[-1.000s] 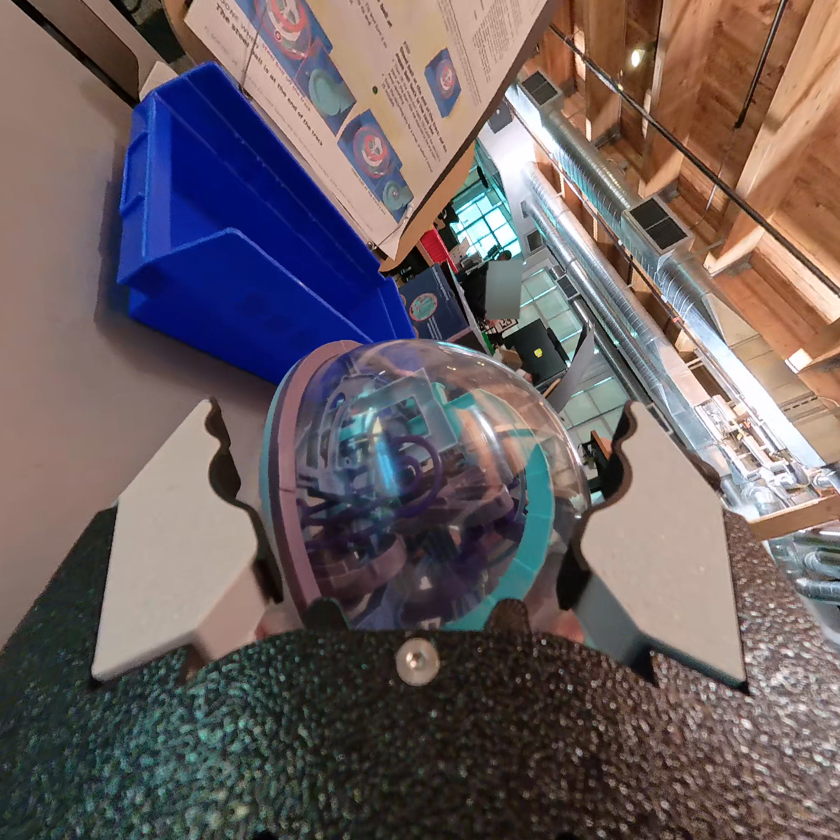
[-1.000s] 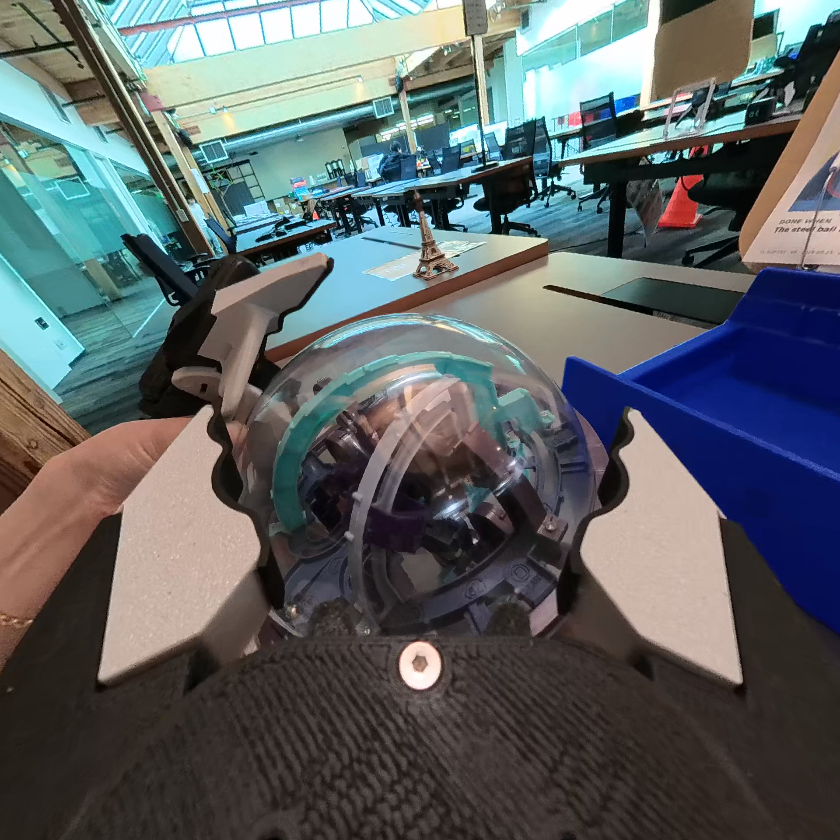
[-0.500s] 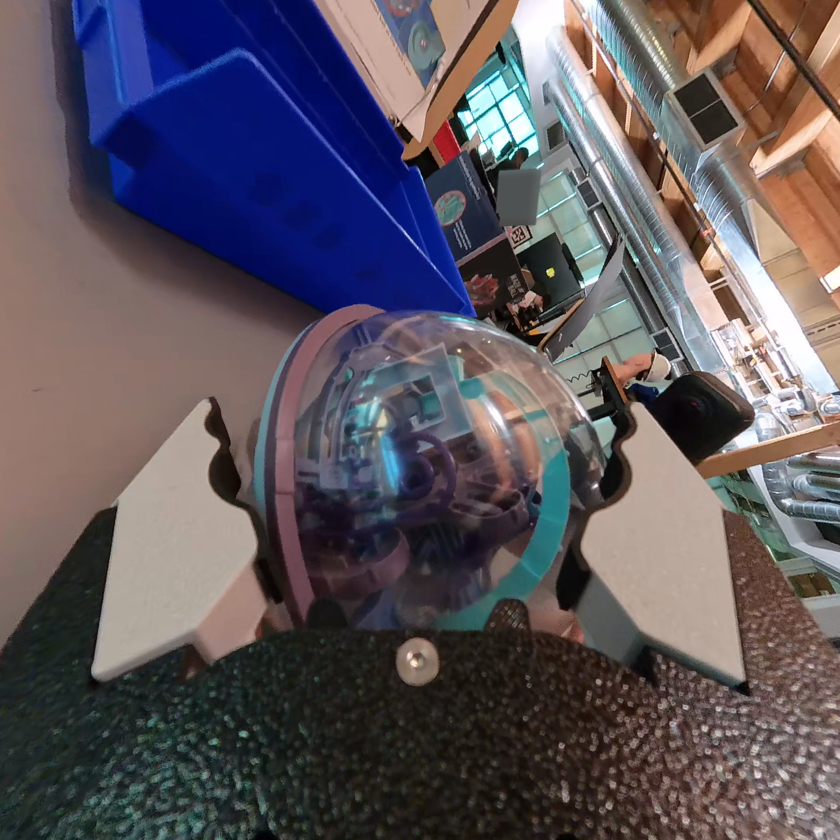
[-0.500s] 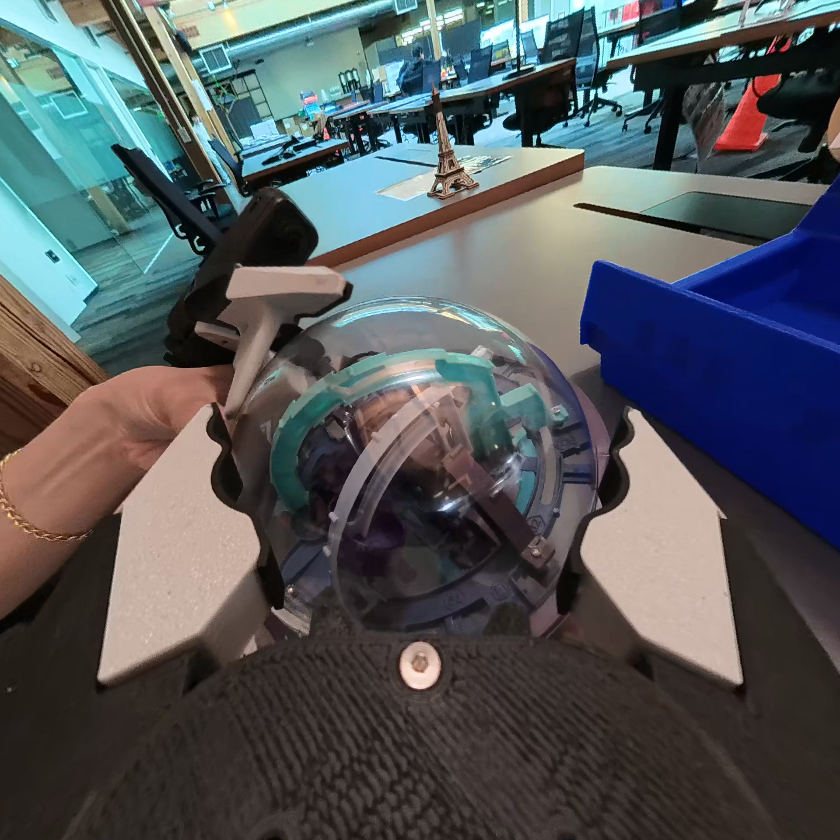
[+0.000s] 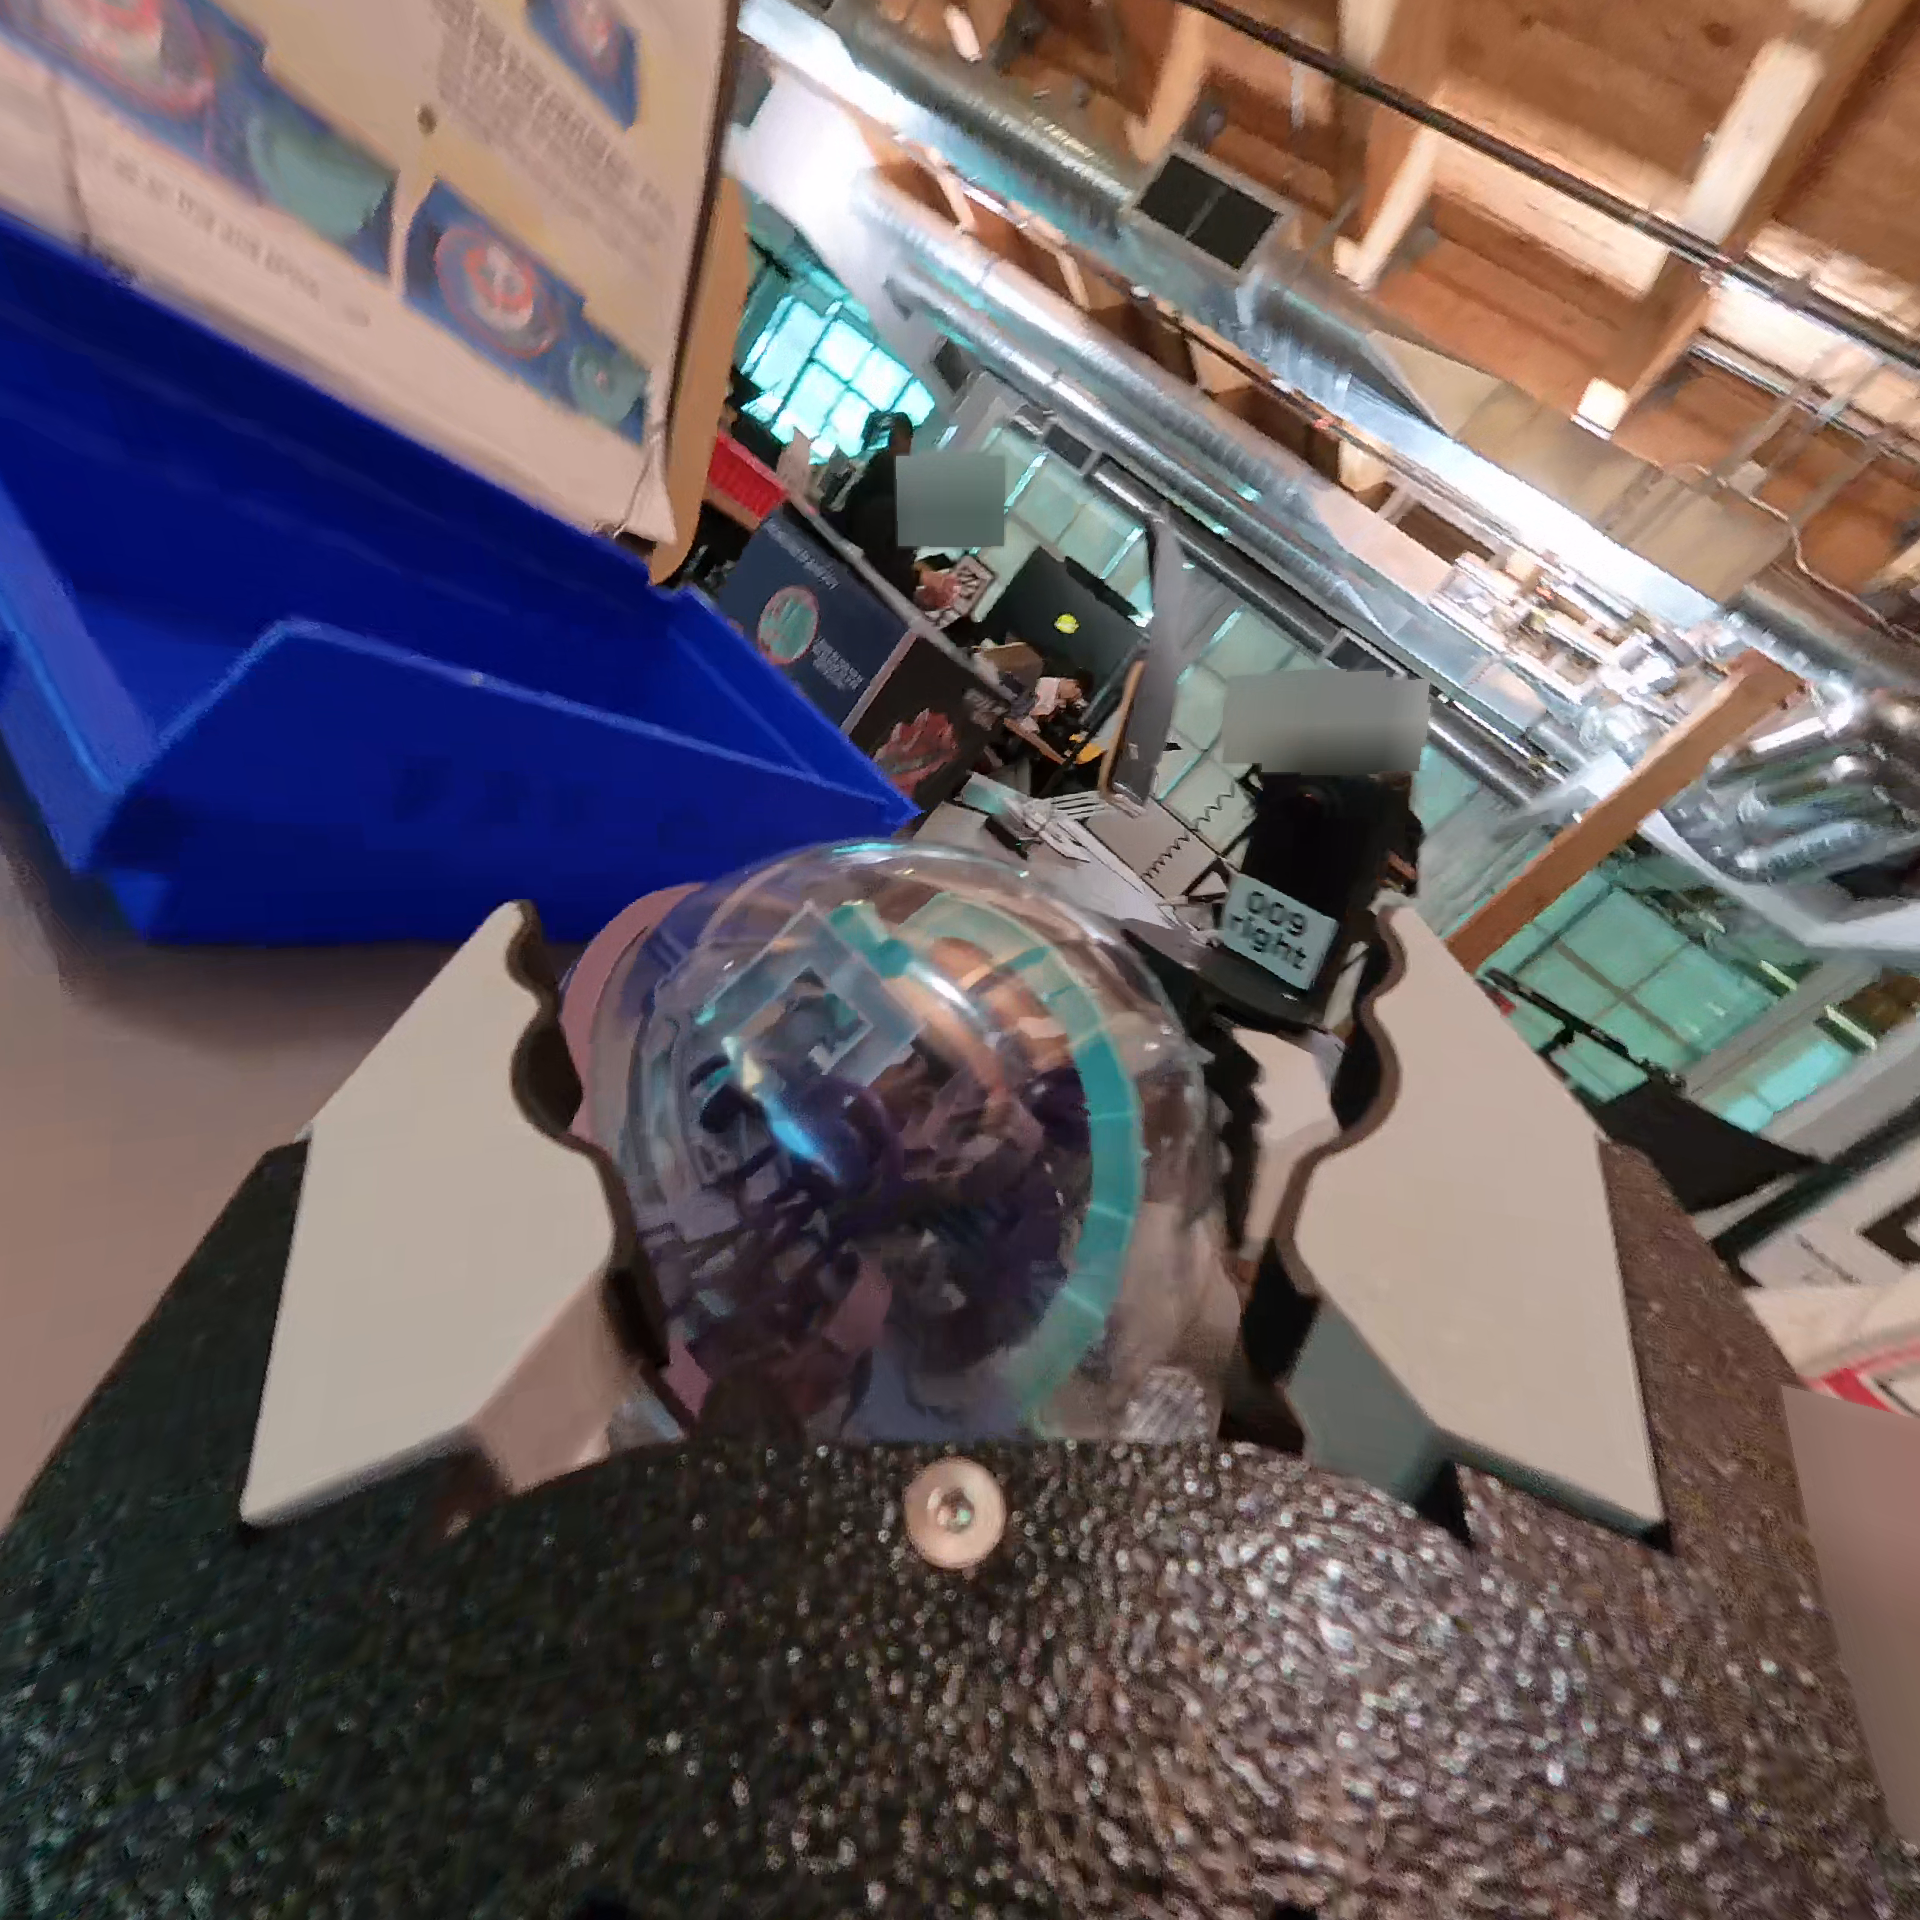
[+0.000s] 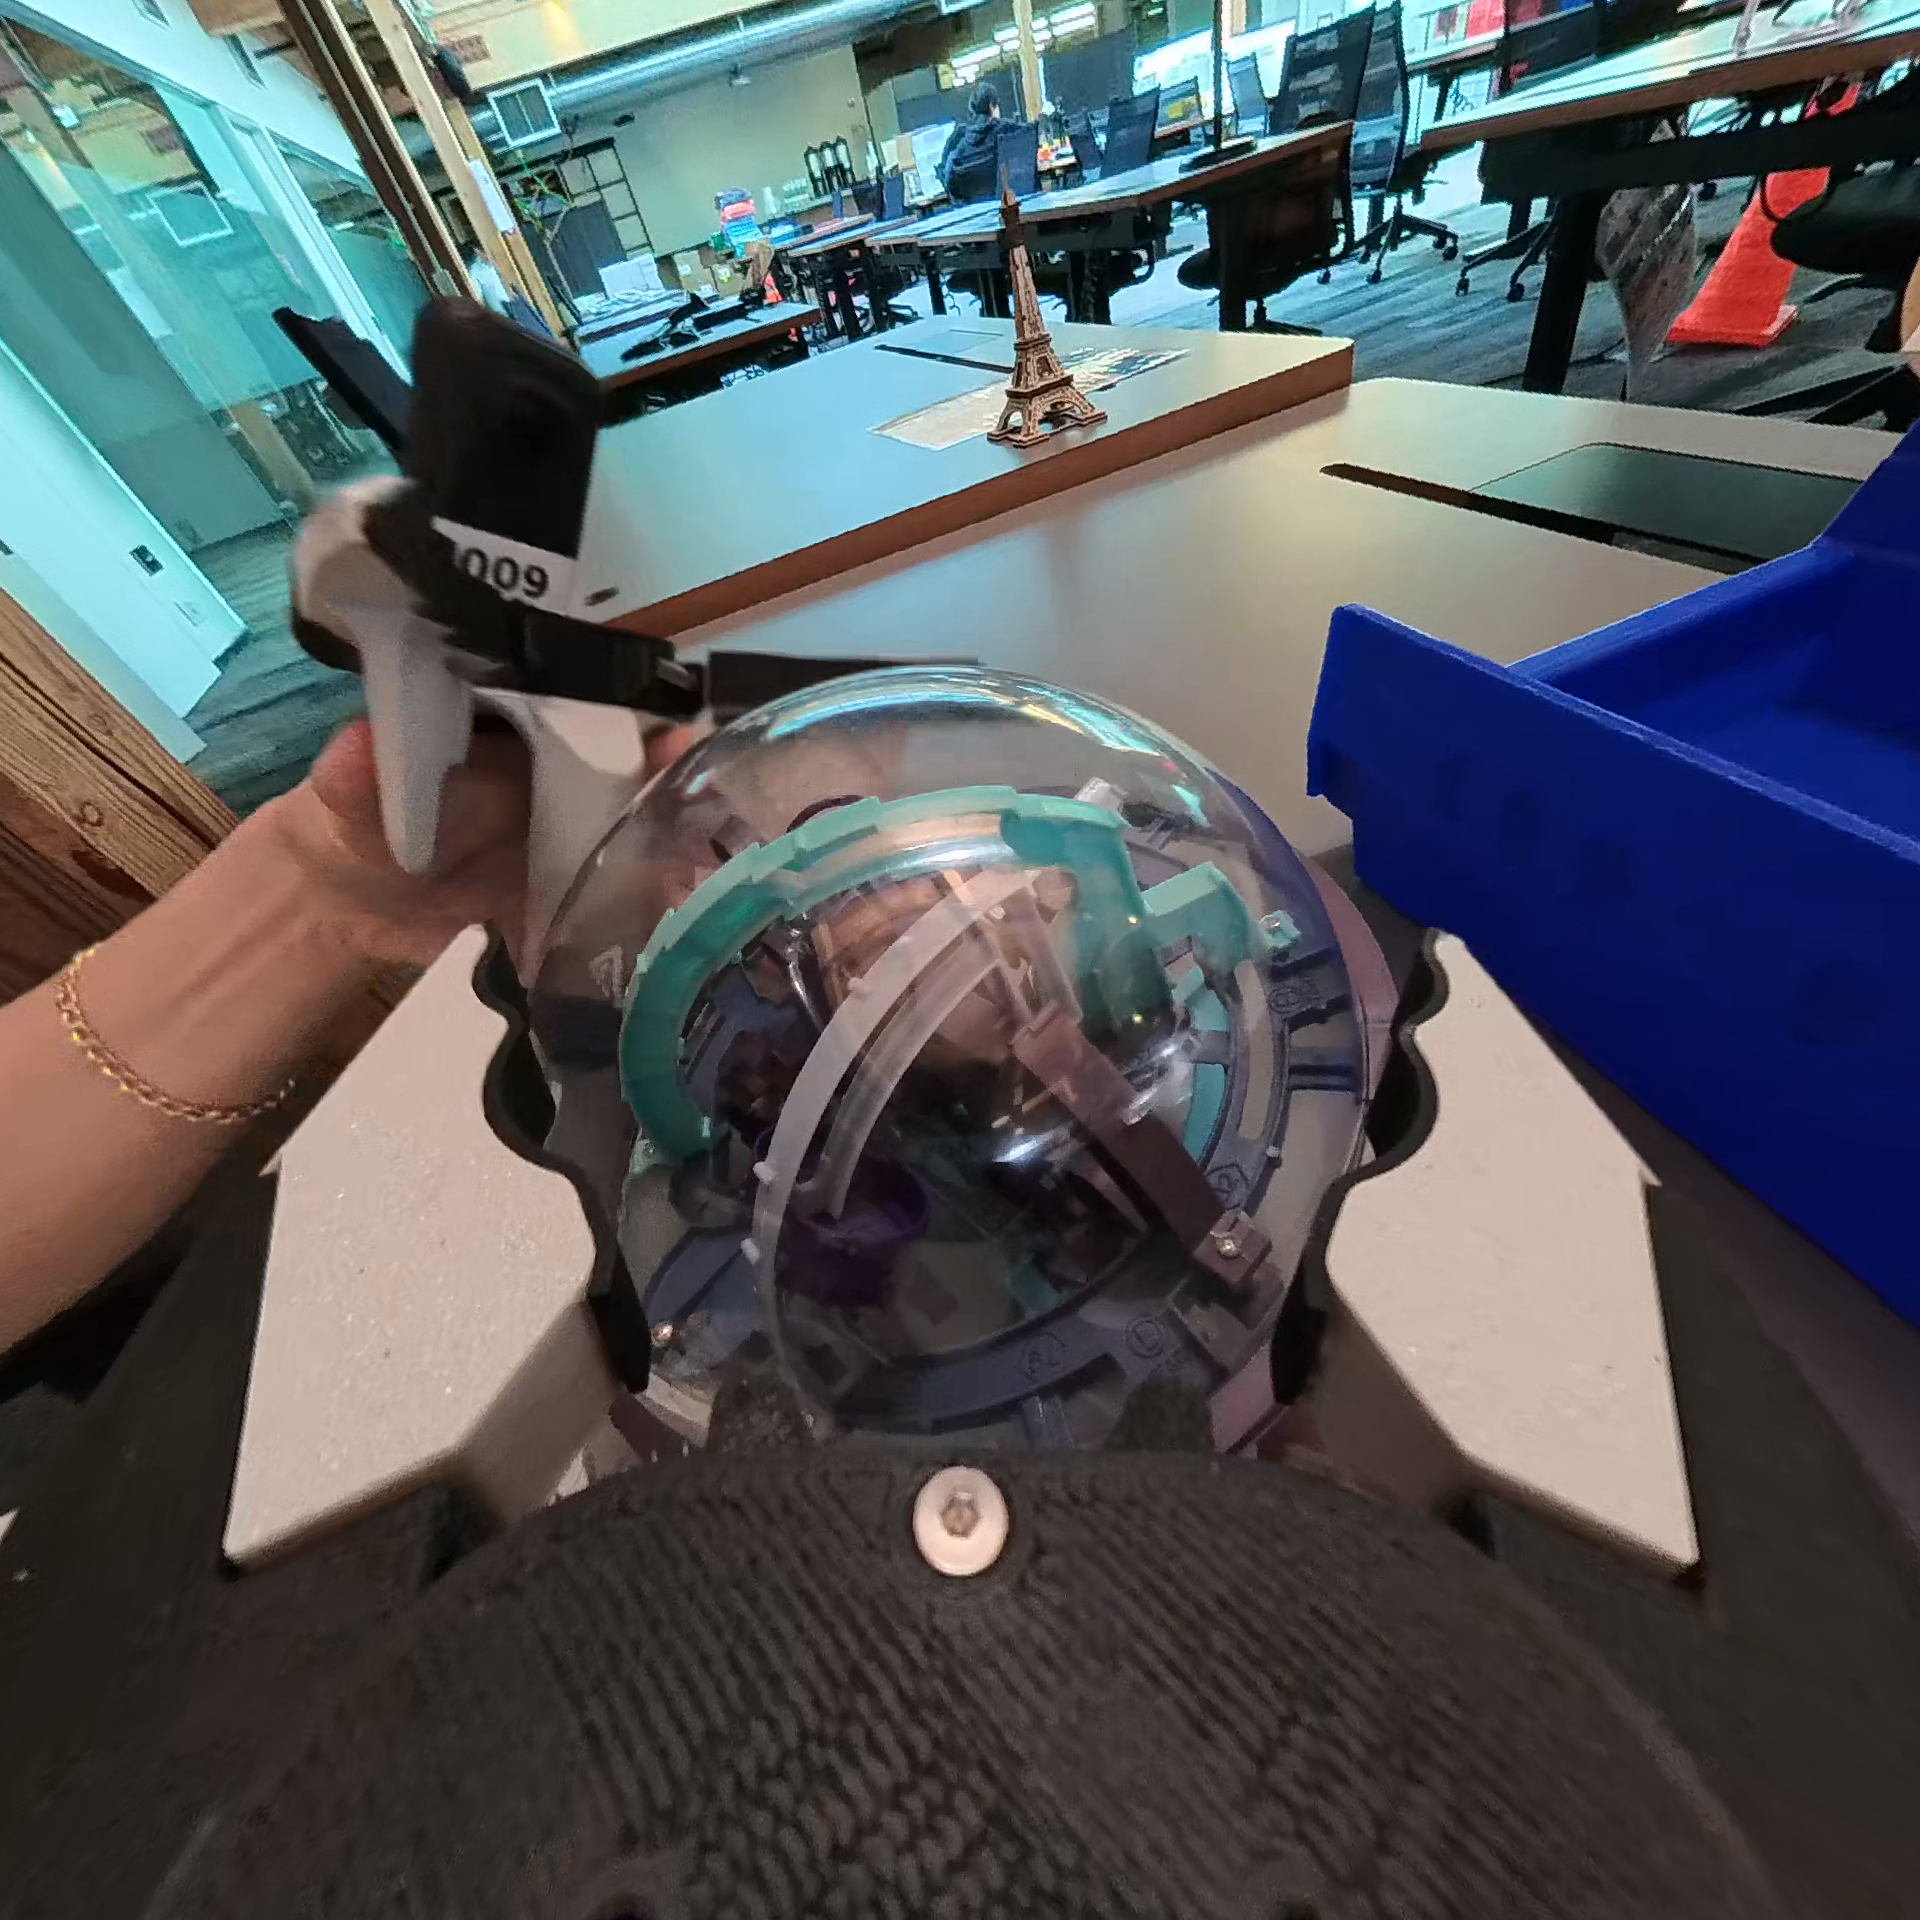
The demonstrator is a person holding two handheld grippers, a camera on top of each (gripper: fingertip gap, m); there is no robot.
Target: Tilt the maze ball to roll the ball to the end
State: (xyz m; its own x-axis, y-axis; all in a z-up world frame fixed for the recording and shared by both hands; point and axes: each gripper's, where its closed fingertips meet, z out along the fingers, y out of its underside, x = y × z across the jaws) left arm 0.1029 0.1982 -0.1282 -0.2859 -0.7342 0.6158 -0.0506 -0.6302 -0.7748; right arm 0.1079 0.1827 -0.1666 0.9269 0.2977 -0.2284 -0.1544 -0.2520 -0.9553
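The maze ball (image 6: 956,1039) is a clear sphere with teal and purple tracks inside. My right gripper (image 6: 961,966) is shut on it, with both white pads against its sides, just above the table (image 6: 1039,582). In the left wrist view the ball (image 5: 883,1122) stands between my left gripper's (image 5: 945,935) fingers. It is close to the left finger (image 5: 436,1174), but a clear gap shows beside the right finger (image 5: 1455,1195), so the left gripper is open. The right wrist view shows the left gripper (image 6: 478,821), tilted, at the ball's upper left. The small steel ball does not show.
A blue bin (image 6: 1662,935) stands right of the ball and also shows in the left wrist view (image 5: 416,727). A cardboard board with a printed sheet (image 5: 416,208) leans behind the bin. A small tower model (image 6: 1039,353) stands on the far table. A person's hand and wrist (image 6: 208,987) hold the left gripper.
The left gripper has swung and drawn back. The ball filled its jaws before and now sits off to the left with a gap at the right pad. The right gripper has kept its hold.
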